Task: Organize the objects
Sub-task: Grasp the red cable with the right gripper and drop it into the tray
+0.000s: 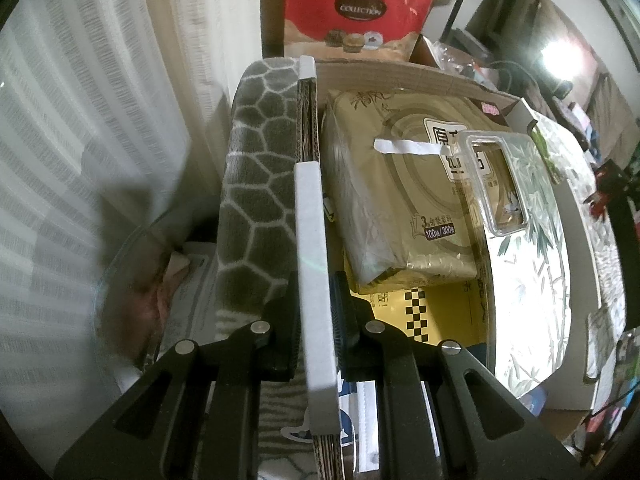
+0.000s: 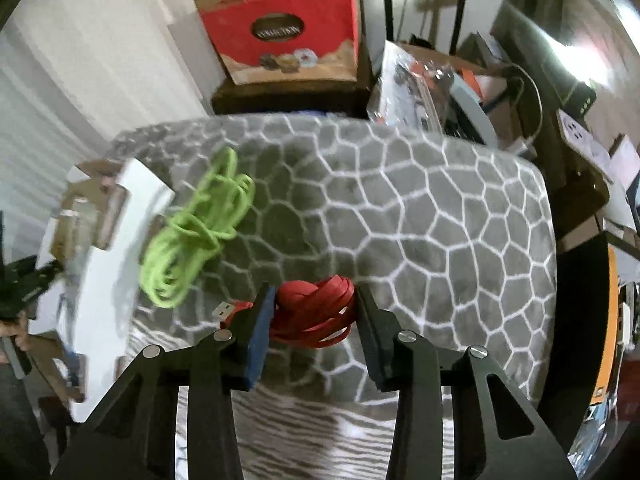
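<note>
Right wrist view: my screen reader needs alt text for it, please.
The right gripper closes around a bundled red cable on a grey patterned blanket. A coiled green cable lies to its left, beside a white box; a red bag stands behind.

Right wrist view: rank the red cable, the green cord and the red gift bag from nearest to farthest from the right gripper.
1. The red cable, bundled between the right gripper fingers on the grey patterned blanket.
2. The green cord, up and to the left on the blanket, beside the white box flap.
3. The red gift bag, beyond the blanket's far edge, at the top.
</note>
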A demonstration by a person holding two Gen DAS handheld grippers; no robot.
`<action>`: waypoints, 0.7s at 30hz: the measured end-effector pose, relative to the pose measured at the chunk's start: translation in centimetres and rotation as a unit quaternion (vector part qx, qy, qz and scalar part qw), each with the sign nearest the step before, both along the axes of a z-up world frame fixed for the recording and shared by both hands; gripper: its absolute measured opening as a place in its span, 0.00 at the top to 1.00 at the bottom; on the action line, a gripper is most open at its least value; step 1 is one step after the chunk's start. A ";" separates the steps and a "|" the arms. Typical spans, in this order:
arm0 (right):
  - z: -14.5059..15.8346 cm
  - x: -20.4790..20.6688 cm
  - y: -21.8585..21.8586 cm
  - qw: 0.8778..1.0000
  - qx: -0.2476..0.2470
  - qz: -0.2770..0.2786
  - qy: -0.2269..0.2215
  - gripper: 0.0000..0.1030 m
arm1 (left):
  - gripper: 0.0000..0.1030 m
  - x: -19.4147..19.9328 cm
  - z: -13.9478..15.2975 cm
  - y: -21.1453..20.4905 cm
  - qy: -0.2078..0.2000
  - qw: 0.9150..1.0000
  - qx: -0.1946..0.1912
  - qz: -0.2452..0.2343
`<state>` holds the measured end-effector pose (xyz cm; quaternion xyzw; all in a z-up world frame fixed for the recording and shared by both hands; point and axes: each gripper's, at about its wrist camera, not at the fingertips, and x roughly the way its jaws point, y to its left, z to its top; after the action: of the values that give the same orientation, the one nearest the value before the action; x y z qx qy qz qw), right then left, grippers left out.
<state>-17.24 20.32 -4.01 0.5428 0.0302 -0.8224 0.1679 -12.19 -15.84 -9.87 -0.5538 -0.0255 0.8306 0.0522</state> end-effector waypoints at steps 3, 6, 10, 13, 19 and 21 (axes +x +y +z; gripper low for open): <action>2.1 0.6 -1.2 1.000 -0.016 0.018 0.013 0.61 | 0.88 0.0 0.0 0.0 0.000 1.000 -0.002 -0.002; 4.2 1.4 -3.3 0.998 -0.035 0.048 0.023 0.61 | 0.89 0.1 0.1 0.4 -0.003 1.000 -0.011 -0.010; 6.0 3.0 -7.7 0.993 -0.050 0.105 0.029 0.61 | 0.88 0.3 0.3 0.6 -0.006 1.000 -0.015 -0.012; 6.1 4.1 -11.2 0.988 -0.057 0.142 0.026 0.61 | 0.88 0.4 0.4 0.7 -0.005 1.000 -0.014 -0.008; 4.2 5.6 -17.0 0.978 -0.072 0.194 0.006 0.61 | 0.88 0.5 0.3 0.7 -0.001 1.000 -0.011 -0.004; 3.5 6.2 -18.9 0.974 -0.071 0.214 0.000 0.61 | 0.88 0.6 0.3 0.6 0.000 1.000 -0.010 -0.005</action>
<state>-11.04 1.44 -0.54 0.5102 0.0869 -0.7675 0.3784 -11.59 -15.26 -9.53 -0.5542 -0.0151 0.8307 0.0508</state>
